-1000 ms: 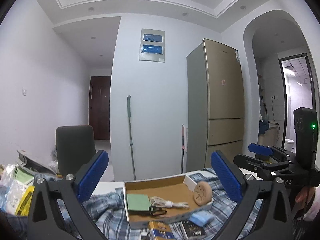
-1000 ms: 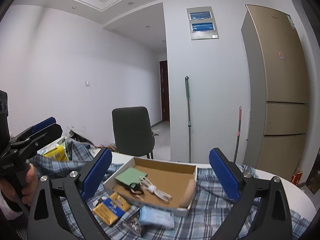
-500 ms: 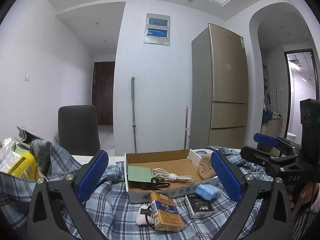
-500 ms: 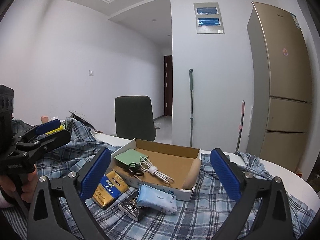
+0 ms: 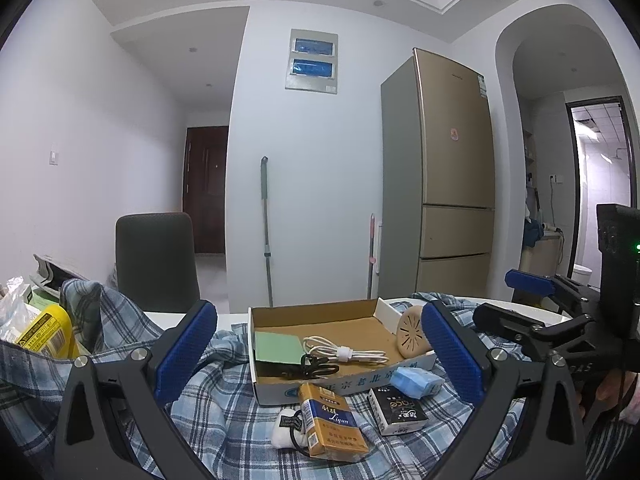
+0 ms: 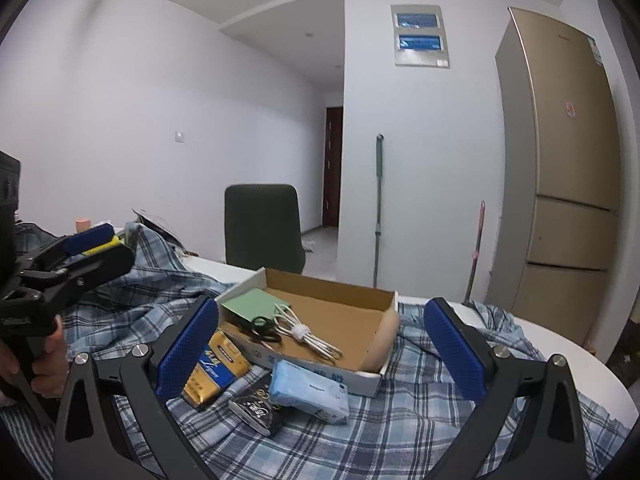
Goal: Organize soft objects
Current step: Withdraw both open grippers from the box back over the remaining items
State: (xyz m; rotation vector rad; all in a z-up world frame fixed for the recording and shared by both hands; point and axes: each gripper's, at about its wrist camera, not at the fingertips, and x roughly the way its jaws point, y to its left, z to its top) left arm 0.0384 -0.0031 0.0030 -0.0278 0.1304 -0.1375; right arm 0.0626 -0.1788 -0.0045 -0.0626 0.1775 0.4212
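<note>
We hold the left gripper (image 5: 318, 348) with its fingers wide apart and empty, and the right gripper (image 6: 322, 344) equally wide and empty. The blue tissue pack (image 6: 308, 391) lies on the plaid cloth (image 6: 420, 408) just before the cardboard box (image 6: 362, 378), low between the right fingers. Only the left view shows the small white soft piece (image 5: 285, 432) beside the yellow packet (image 5: 330, 420).
</note>
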